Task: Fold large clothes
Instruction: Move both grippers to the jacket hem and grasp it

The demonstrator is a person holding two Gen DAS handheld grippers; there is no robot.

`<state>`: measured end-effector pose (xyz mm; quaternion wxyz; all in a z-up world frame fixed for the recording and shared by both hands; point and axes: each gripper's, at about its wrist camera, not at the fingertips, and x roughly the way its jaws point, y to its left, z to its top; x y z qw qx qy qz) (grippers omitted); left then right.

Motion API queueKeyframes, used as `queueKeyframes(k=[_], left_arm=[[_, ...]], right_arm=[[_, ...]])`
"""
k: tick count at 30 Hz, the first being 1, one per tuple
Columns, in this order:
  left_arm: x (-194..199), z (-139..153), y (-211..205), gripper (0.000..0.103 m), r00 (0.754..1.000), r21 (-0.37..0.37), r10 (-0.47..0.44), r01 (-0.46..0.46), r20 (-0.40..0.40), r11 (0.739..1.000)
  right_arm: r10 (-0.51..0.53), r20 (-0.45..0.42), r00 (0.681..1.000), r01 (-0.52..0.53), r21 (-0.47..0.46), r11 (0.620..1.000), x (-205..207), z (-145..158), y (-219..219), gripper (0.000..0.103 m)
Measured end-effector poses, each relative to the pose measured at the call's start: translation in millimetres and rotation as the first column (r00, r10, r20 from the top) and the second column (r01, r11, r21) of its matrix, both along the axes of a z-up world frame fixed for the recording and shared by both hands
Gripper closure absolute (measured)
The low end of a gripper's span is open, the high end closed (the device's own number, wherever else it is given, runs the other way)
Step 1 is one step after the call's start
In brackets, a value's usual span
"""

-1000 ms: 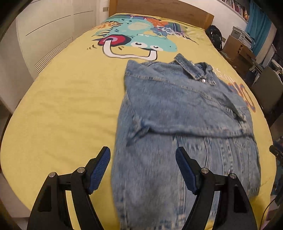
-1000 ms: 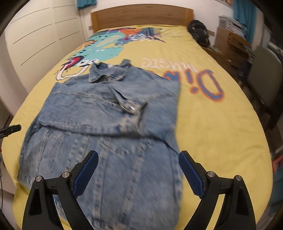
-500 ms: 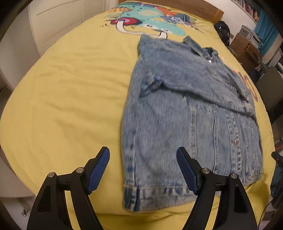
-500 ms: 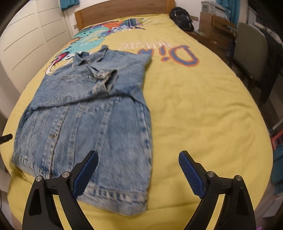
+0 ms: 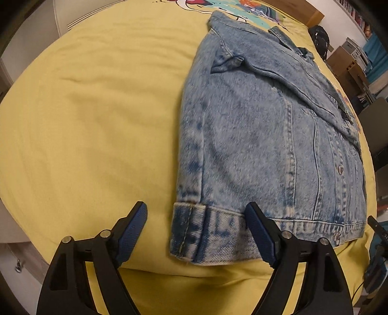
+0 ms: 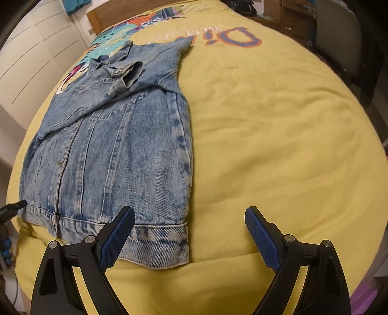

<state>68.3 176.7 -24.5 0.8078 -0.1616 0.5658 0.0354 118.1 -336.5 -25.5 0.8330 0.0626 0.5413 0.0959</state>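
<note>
A light-blue denim jacket [image 5: 254, 135] [image 6: 116, 150] lies flat on the yellow bedspread [image 5: 84, 121], sleeves folded in across its chest, hem towards me. My left gripper [image 5: 197, 218] hangs over the hem's left corner, its jaws opening, blue pads either side of that corner without touching it. My right gripper [image 6: 190, 221] stands open over the hem's right corner, one pad above the denim, the other above bare bedspread [image 6: 278, 135]. Neither holds anything.
The bed's front edge runs just under both grippers. A wooden headboard [image 6: 101, 18] and white wardrobe doors [image 6: 31, 60] stand at the far left. A chair [image 6: 339, 43], boxes [image 5: 349, 60] and a dark bag [image 5: 320, 40] crowd the right side.
Both grippers have come down and back towards the near edge of the bed, from over the jacket's middle to its hem corners. The left jaws look slightly wider. The jacket has not moved.
</note>
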Motion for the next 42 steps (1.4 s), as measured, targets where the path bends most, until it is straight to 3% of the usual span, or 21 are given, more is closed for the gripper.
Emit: queueKeyframes(k=[18,35,40,42], left_arm=[[-20.9,2.2,35.3,0.022,0.998,-0.156,0.051,-0.045,0.036,0.987],[-13.8,0.4,22.5,0.023,0.996,-0.283,-0.085,0.092,0.035,0.955],[-6.3,-0.2,17.7,0.023,0.996,-0.318,-0.081,0.089,0.038,0.944],[-7.4,-0.4,19.3,0.023,0.997,-0.339,-0.072,0.082,0.041,0.937]], right_arm=[[0.077,-0.097,0.992,-0.063,0.141,0.988,9.1,-25.5,4.9,0.010],[0.179,-0.148,0.973,-0.137,0.253,0.958,21.8,-37.6,11.9,0.011],[0.185,-0.148,0.971,-0.129,0.328,0.936,23.9,-40.0,6.1,0.011],[0.194,-0.148,0.970,-0.132,0.354,0.926,24.2,-40.0,4.5,0.017]])
